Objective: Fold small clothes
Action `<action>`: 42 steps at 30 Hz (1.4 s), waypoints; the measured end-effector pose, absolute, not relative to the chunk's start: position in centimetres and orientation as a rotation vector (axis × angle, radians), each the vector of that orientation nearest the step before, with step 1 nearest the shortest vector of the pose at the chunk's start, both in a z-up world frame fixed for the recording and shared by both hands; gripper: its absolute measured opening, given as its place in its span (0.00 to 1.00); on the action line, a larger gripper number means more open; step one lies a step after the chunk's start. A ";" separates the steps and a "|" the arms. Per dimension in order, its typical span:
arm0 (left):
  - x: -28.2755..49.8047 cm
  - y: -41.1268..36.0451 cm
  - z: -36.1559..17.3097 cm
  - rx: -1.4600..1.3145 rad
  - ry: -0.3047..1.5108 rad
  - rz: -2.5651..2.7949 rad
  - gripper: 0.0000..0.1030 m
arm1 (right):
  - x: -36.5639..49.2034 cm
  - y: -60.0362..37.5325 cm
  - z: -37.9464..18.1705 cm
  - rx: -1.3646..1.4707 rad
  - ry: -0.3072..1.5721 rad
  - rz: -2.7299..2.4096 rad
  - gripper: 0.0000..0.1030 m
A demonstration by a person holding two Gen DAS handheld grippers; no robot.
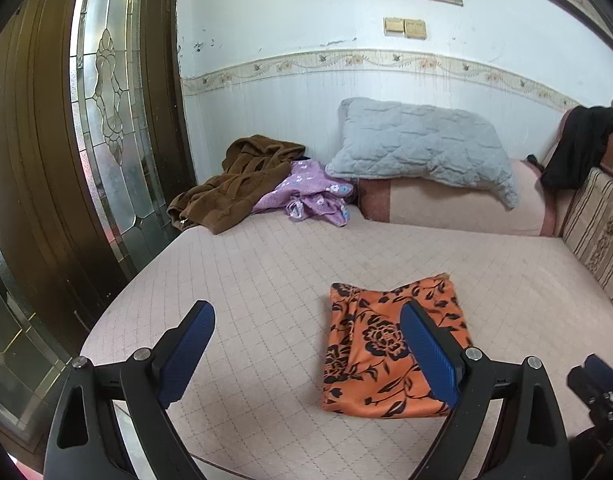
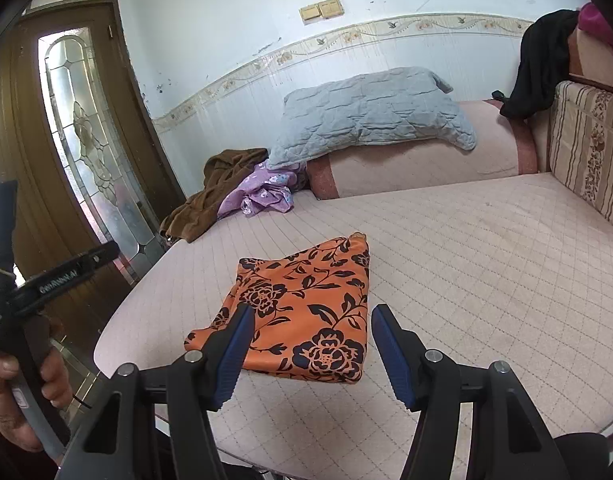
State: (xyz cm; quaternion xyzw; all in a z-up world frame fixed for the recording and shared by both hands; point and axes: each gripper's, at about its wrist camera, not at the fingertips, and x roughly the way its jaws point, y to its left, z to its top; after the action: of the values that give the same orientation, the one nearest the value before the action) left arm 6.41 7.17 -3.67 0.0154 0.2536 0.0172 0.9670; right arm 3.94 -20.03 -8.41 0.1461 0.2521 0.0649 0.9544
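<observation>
your left gripper [image 1: 306,320] and right gripper [image 2: 312,322] both hang with jaws apart, empty, above the folded orange floral cloth [image 2: 302,312] on the bed [image 2: 466,260].

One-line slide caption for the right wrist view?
Right gripper open above a folded orange floral garment on the quilted bed; unfolded clothes wait by the door.
</observation>
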 end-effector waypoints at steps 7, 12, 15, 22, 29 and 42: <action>5.5 6.9 -2.6 0.023 0.488 0.036 0.97 | 3.5 -20.4 -8.2 0.313 0.498 0.136 0.63; 4.9 6.3 -2.3 0.042 0.469 0.033 0.99 | 2.8 -20.5 -7.7 0.306 0.461 0.107 0.63; 4.6 6.1 -2.1 0.047 0.467 0.028 0.99 | 2.3 -20.5 -7.2 0.304 0.434 0.098 0.64; 3.9 6.1 -2.0 0.053 0.466 0.032 0.99 | 1.6 -20.3 -6.8 0.281 0.412 0.098 0.64; 2.8 6.5 -1.8 0.054 0.425 0.025 0.99 | 1.4 -20.2 -6.6 0.274 0.402 0.107 0.65; 1.6 7.3 -2.4 0.062 0.396 0.034 1.00 | 0.9 -20.0 -6.5 0.263 0.382 0.114 0.65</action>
State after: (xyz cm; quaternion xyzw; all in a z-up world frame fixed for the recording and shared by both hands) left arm 1.64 7.35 -2.41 0.0309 0.1966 0.0170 0.9798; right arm 0.95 -19.99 -6.53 0.1305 0.1890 0.0566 0.9716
